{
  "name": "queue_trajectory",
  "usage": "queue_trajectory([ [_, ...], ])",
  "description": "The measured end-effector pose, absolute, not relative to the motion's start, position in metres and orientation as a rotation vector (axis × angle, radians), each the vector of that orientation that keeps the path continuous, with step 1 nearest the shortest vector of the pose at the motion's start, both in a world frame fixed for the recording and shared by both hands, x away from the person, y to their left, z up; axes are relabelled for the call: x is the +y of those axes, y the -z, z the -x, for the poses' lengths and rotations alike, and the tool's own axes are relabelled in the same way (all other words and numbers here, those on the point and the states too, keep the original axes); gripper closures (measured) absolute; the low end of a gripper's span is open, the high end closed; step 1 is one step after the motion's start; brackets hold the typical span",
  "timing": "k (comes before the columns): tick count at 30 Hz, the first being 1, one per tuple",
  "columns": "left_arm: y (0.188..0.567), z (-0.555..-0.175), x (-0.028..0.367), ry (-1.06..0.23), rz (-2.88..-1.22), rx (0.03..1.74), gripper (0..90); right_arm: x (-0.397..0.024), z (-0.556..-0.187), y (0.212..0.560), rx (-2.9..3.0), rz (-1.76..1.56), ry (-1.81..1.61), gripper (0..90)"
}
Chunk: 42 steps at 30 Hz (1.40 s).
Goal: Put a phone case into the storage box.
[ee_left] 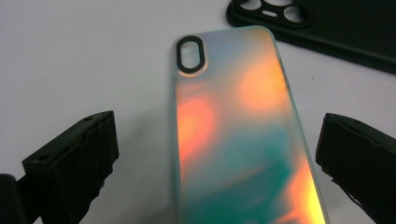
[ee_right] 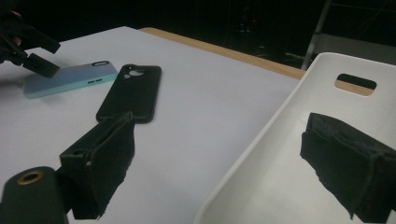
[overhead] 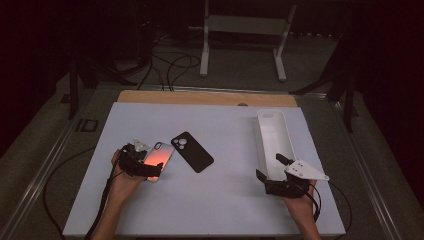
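An iridescent orange-teal phone case (overhead: 161, 155) lies flat on the white table (overhead: 225, 200), left of centre. My left gripper (overhead: 150, 165) is open at its near end. In the left gripper view the case (ee_left: 238, 140) runs up between the two spread jaws of the left gripper (ee_left: 215, 163), apart from both. A black phone case (overhead: 192, 151) lies just right of it, camera cutouts facing away. My right gripper (overhead: 271, 167) is open at the near end of a white tray (overhead: 290, 137). In the right gripper view one jaw is inside the tray (ee_right: 299, 140) and one outside its wall.
A wooden strip (overhead: 205, 98) borders the table's far edge. Beyond it are a white frame stand (overhead: 245, 30) and floor cables (overhead: 170, 65). From the right gripper view the black case (ee_right: 130, 91) and the iridescent case (ee_right: 70, 77) lie to the left.
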<state>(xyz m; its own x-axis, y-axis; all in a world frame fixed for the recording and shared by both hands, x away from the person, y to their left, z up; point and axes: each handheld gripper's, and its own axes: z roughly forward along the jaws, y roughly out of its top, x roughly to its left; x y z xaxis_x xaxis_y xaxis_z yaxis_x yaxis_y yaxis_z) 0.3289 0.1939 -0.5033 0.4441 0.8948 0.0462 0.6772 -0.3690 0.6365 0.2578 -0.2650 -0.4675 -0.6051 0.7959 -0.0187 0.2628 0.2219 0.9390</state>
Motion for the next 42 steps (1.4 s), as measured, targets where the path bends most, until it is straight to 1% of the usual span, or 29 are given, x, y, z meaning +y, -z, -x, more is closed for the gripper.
queue_trajectory([
  [10,0.512,-0.329,0.184,-0.504,-2.206,1.328,0.7,-0.266,-0.257,0.468,1.992,-0.973,-1.378,9.9],
  [12,0.513,-0.328,0.183,-0.519,-2.21,1.339,2.3,-0.266,-0.257,0.468,1.992,-0.973,-1.378,9.9],
  [13,0.514,-0.328,0.183,-0.513,-2.212,1.344,4.5,-0.266,-0.257,0.468,1.992,-0.976,-1.377,9.9],
  [20,0.518,-0.329,0.183,-0.475,-2.221,1.376,7.8,-0.267,-0.257,0.468,1.991,-0.973,-1.38,9.9],
  [26,0.52,-0.33,0.186,-0.423,-2.19,1.406,9.9,-0.266,-0.257,0.468,1.991,-0.976,-1.377,9.9],
  [35,0.52,-0.331,0.186,-0.411,-2.186,1.423,10.2,-0.265,-0.257,0.468,1.996,-0.972,-1.375,9.9],
  [37,0.519,-0.33,0.186,-0.408,-2.186,1.428,12.1,-0.265,-0.257,0.467,1.994,-0.97,-1.379,9.9],
  [39,0.518,-0.33,0.187,-0.412,-2.179,1.428,16.1,-0.266,-0.256,0.467,1.992,-0.973,-1.381,9.9],
  [42,0.518,-0.33,0.187,-0.42,-2.174,1.433,16.4,-0.267,-0.257,0.467,1.991,-0.976,-1.379,9.9],
])
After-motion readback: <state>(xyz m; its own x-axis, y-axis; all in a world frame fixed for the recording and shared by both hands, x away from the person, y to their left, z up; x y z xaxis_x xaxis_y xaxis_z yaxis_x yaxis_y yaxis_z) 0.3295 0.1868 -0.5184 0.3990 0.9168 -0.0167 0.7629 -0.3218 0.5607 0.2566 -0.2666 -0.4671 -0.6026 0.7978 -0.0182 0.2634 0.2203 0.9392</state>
